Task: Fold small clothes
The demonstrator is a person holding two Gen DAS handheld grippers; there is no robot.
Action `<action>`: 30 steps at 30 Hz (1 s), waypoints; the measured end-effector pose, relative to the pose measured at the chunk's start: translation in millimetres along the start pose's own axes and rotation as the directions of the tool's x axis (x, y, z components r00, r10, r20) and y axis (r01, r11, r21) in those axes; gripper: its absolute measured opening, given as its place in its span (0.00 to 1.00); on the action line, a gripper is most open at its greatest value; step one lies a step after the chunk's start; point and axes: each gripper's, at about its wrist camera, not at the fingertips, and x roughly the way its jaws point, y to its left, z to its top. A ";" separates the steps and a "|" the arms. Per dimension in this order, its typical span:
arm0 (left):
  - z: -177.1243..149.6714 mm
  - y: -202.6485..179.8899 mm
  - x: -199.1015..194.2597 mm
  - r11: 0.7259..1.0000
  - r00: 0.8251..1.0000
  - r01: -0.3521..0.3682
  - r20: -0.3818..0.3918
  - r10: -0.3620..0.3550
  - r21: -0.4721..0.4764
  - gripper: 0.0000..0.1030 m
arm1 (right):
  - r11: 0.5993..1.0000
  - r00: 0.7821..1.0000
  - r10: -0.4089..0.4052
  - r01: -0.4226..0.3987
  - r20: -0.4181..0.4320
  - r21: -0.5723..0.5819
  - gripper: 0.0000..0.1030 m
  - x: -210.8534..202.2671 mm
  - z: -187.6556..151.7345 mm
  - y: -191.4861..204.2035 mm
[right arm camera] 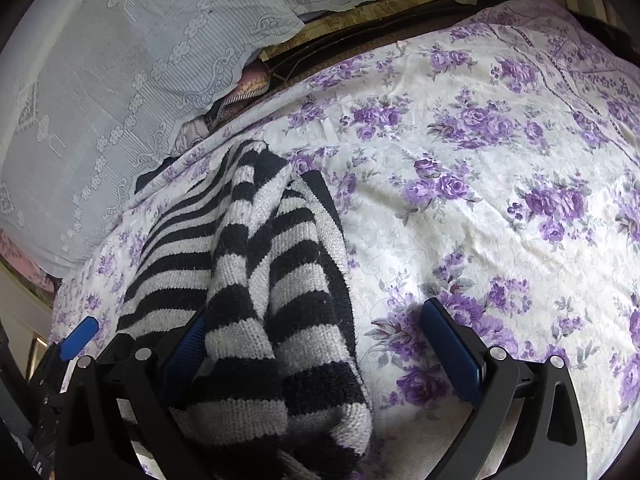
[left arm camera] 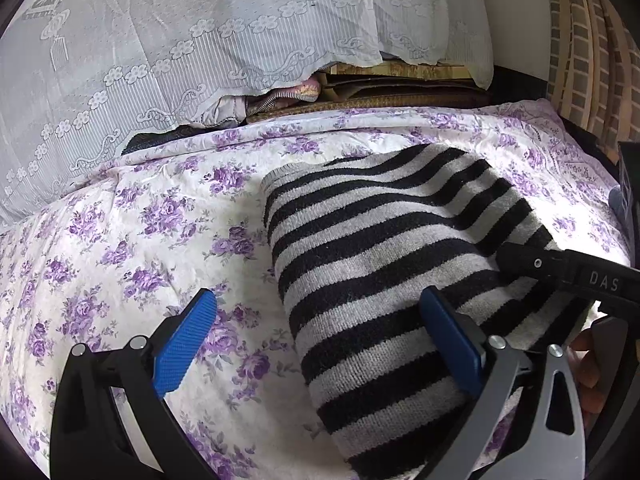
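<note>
A black and grey striped knit garment (left arm camera: 384, 264) lies folded on a white bedsheet with purple flowers (left arm camera: 132, 240). My left gripper (left arm camera: 320, 340) is open; its right finger rests on the garment's near part, its left finger over the bare sheet. The right gripper's black body (left arm camera: 580, 276) reaches in from the right edge, onto the garment. In the right wrist view the garment (right arm camera: 260, 280) is bunched up between the jaws of my open right gripper (right arm camera: 316, 352), against its left finger. The left gripper's blue fingertip (right arm camera: 80, 338) shows at the far left.
White lace curtain fabric (left arm camera: 160, 40) hangs over the bed's far side, with dark and pink items (left arm camera: 280, 96) under its hem. A brick-patterned surface (left arm camera: 592, 60) stands at the far right. The flowered sheet (right arm camera: 500, 200) spreads to the right of the garment.
</note>
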 end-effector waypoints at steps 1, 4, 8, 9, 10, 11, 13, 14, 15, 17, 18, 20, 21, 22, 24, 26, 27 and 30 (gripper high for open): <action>0.0 -0.4 -0.6 1.000 1.000 0.000 0.001 0.000 0.000 0.96 | 1.000 1.000 0.002 -0.002 -0.002 0.000 0.97 0.2 0.2 -0.4; 0.2 -1.4 -1.5 1.000 1.000 -0.004 0.003 0.004 0.003 0.96 | 1.000 1.000 0.008 -0.008 -0.008 -0.004 0.97 0.9 0.7 -0.4; 0.5 -2.2 -2.5 1.000 1.000 -0.005 0.004 0.005 0.003 0.96 | 1.000 1.000 0.019 -0.019 -0.014 -0.005 0.97 1.2 1.9 -1.4; 0.4 -2.2 -2.3 1.000 1.000 -0.004 0.004 0.004 0.002 0.96 | 1.000 1.000 0.020 -0.020 -0.015 -0.005 0.97 0.3 1.4 -1.9; 0.4 -2.2 -2.3 1.000 1.000 -0.004 0.004 0.004 0.001 0.96 | 1.000 1.000 0.022 -0.022 -0.018 -0.006 0.97 0.4 1.6 -1.8; 0.6 -2.2 -2.8 1.000 1.000 -0.002 0.003 0.002 0.000 0.96 | 1.000 0.999 0.023 -0.024 -0.021 -0.009 0.97 0.2 1.9 -2.2; 1.1 -2.2 -4.5 1.000 1.000 0.007 -0.001 -0.007 -0.007 0.95 | 1.000 0.999 0.028 -0.029 -0.031 -0.012 0.97 -0.2 3.3 -3.1; 1.4 -2.0 -6.0 1.000 1.000 0.012 -0.002 -0.012 -0.012 0.96 | 0.999 0.999 0.035 -0.035 -0.039 -0.011 0.97 -0.7 4.5 -3.7; 1.7 -1.6 -7.4 1.000 1.000 0.022 -0.004 -0.022 -0.017 0.95 | 0.999 0.998 0.041 -0.042 -0.046 -0.009 0.97 -1.2 5.3 -4.0; 2.9 0.4 -10.3 0.997 0.998 0.067 -0.013 -0.067 -0.037 0.95 | 0.998 0.996 0.062 -0.061 -0.062 0.022 0.97 -5.6 10.1 -9.2; 3.5 1.2 -11.3 0.994 0.995 0.098 -0.018 -0.099 -0.048 0.95 | 0.996 0.995 0.075 -0.072 -0.063 0.045 0.97 -8.7 12.2 -12.8; 4.8 3.6 -12.8 0.979 0.982 0.185 -0.028 -0.188 -0.081 0.95 | 0.987 0.992 0.120 -0.115 -0.044 0.116 0.97 -18.4 18.8 -24.6; 5.2 5.2 -12.5 0.967 0.971 0.233 -0.033 -0.238 -0.103 0.96 | 0.979 0.989 0.145 -0.140 -0.028 0.146 0.97 -22.7 20.8 -30.4; 5.1 6.3 -11.4 0.958 0.963 0.260 -0.038 -0.266 -0.119 0.95 | 0.968 0.984 0.178 -0.174 -0.005 0.183 0.97 -27.3 23.1 -37.9; 3.7 9.7 -5.0 0.935 0.943 0.316 -0.058 -0.329 -0.161 0.95 | 0.944 0.975 0.220 -0.216 0.015 0.249 0.97 -28.8 23.8 -51.9; 0.6 13.5 7.7 0.907 0.917 0.360 -0.094 -0.387 -0.218 0.95 | 0.923 0.966 0.257 -0.242 -0.011 0.300 0.97 -18.6 20.0 -63.1; -1.4 15.0 14.4 0.893 0.904 0.377 -0.113 -0.412 -0.245 0.96 | 0.926 0.966 0.257 -0.238 -0.026 0.294 0.97 -15.1 19.2 -63.3; -4.5 20.7 26.6 0.859 0.877 0.405 -0.131 -0.461 -0.313 0.96 | 0.941 0.954 0.290 -0.270 -0.073 0.206 0.97 -11.2 18.6 -47.6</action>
